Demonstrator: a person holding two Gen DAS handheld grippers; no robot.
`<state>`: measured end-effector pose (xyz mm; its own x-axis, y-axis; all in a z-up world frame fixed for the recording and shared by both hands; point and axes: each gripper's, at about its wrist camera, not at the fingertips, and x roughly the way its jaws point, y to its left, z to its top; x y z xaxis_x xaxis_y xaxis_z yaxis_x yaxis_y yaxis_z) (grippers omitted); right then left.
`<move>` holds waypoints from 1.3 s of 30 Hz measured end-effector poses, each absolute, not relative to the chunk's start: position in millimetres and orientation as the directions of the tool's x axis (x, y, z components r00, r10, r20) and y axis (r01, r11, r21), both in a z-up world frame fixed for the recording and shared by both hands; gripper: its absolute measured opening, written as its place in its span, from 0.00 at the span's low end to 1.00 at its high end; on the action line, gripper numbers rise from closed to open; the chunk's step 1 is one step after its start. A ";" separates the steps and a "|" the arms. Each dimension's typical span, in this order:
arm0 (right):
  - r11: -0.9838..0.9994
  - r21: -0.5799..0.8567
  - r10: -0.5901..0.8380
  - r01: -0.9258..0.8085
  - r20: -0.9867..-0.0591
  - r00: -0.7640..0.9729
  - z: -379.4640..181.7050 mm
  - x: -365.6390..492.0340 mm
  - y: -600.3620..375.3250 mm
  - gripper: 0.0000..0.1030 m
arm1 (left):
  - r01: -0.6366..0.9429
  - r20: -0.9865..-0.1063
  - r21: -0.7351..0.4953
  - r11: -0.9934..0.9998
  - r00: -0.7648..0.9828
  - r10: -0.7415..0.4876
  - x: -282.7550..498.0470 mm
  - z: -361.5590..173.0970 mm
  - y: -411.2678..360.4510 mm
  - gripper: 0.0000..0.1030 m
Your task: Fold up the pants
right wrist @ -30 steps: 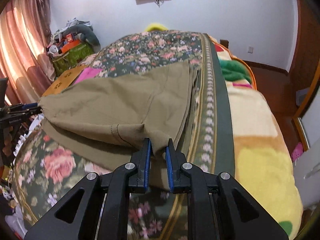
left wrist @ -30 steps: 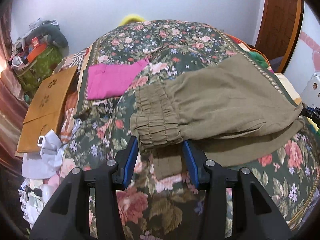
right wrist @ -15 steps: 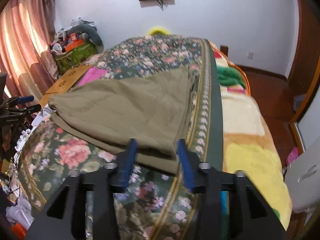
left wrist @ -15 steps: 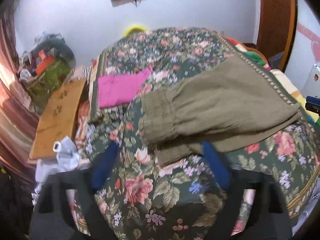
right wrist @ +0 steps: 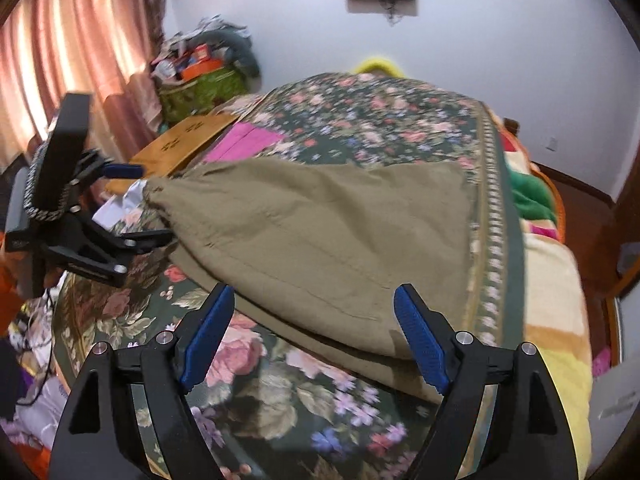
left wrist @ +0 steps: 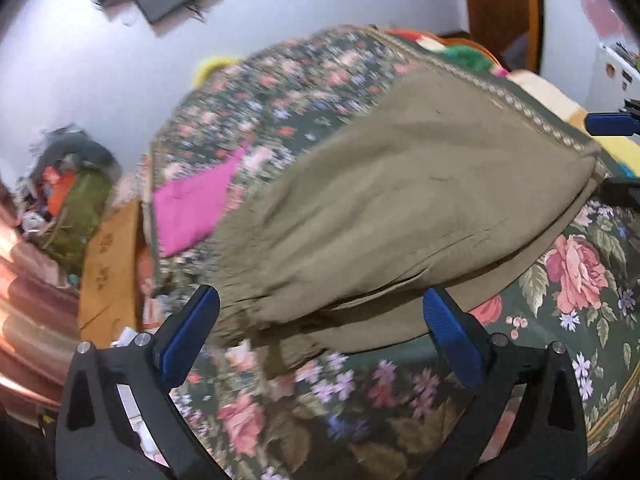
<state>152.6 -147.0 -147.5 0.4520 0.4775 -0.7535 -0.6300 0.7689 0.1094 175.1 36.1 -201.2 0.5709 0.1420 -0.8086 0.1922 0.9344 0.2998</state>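
Observation:
Olive pants [left wrist: 400, 200] lie folded over on the floral bedspread [left wrist: 580, 280], gathered waistband end to the left. My left gripper [left wrist: 320, 296] hovers at the near edge by the waistband, its jaws opening wide; the pads touch no cloth. In the right wrist view the same pants [right wrist: 320, 232] spread across the bedspread [right wrist: 360, 120]. My right gripper [right wrist: 314, 292] stands over the near edge at the other end, jaws opening, nothing pressed between them. Each gripper shows in the other's view: the left gripper [right wrist: 152, 204], the right gripper [left wrist: 612, 158].
A pink cloth [left wrist: 192, 208] lies beyond the pants near the bed's left side. A wooden board [left wrist: 108, 260] and a green bag [left wrist: 76, 200] heaped with clutter sit beside the bed. Pink curtains [right wrist: 60, 60] hang left; a yellow-cream blanket [right wrist: 552, 300] covers the bed's right edge.
Both grippers have let go of the pants and their jaws have spread wide. Both have drawn back a little from the cloth, and the left view has rolled.

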 end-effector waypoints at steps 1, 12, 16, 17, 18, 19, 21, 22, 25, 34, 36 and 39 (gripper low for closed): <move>0.760 0.107 0.477 -0.641 -0.762 0.438 -151.2 154.7 -141.6 0.77 | 0.205 -0.819 0.296 0.933 0.556 0.138 181.6 -205.1 33.7 1.00; 0.686 0.085 0.495 -0.723 -0.782 0.378 -169.1 170.5 -98.4 0.54 | 0.242 -0.818 0.190 0.952 0.575 0.017 196.6 -180.2 23.6 0.82; 0.676 0.087 0.508 -0.732 -0.775 0.376 -165.7 171.7 -94.5 0.37 | 0.267 -0.830 0.157 0.951 0.557 -0.019 192.4 -183.2 19.1 0.53; 0.669 0.089 0.516 -0.738 -0.769 0.376 -163.9 170.1 -94.8 0.30 | 0.267 -0.830 0.165 0.949 0.557 -0.012 190.7 -185.1 17.3 0.45; 0.663 0.084 0.520 -0.744 -0.767 0.376 -162.7 168.7 -94.4 0.26 | 0.267 -0.830 0.169 0.949 0.557 -0.008 189.9 -186.4 16.4 0.42; 0.657 0.076 0.521 -0.750 -0.765 0.379 -161.4 166.6 -94.1 0.17 | 0.261 -0.832 0.170 0.950 0.555 -0.004 188.6 -188.6 15.6 0.30; 0.649 0.057 0.518 -0.759 -0.763 0.386 -159.4 163.6 -93.3 0.12 | 0.253 -0.839 0.157 0.955 0.544 -0.006 187.3 -191.0 14.8 0.20; 0.646 0.047 0.518 -0.762 -0.760 0.392 -158.5 161.2 -93.5 0.10 | 0.248 -0.841 0.143 0.958 0.541 -0.014 185.9 -191.2 14.9 0.18; 0.640 0.037 0.517 -0.768 -0.760 0.394 -157.7 156.1 -94.2 0.09 | 0.240 -0.836 0.102 0.965 0.547 -0.047 178.3 -186.9 15.0 0.15; 0.649 0.080 0.512 -0.757 -0.782 0.357 -167.3 145.9 -97.8 0.13 | 0.223 -0.857 0.035 0.974 0.507 -0.085 162.3 -194.7 17.6 0.19; 0.656 0.097 0.512 -0.748 -0.786 0.347 -167.3 143.9 -100.3 0.14 | 0.208 -0.859 0.017 0.978 0.504 -0.093 158.7 -194.3 20.2 0.23; 0.672 0.137 0.523 -0.728 -0.784 0.335 -161.0 143.5 -108.9 0.22 | 0.192 -0.854 -0.010 0.981 0.509 -0.108 150.2 -188.0 26.7 0.30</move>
<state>143.5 -108.9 -161.0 0.3348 0.5235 -0.7835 -0.7281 0.6715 0.1375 150.2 26.7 -188.0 0.5087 -0.1079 -0.8542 0.1920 0.9814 -0.0096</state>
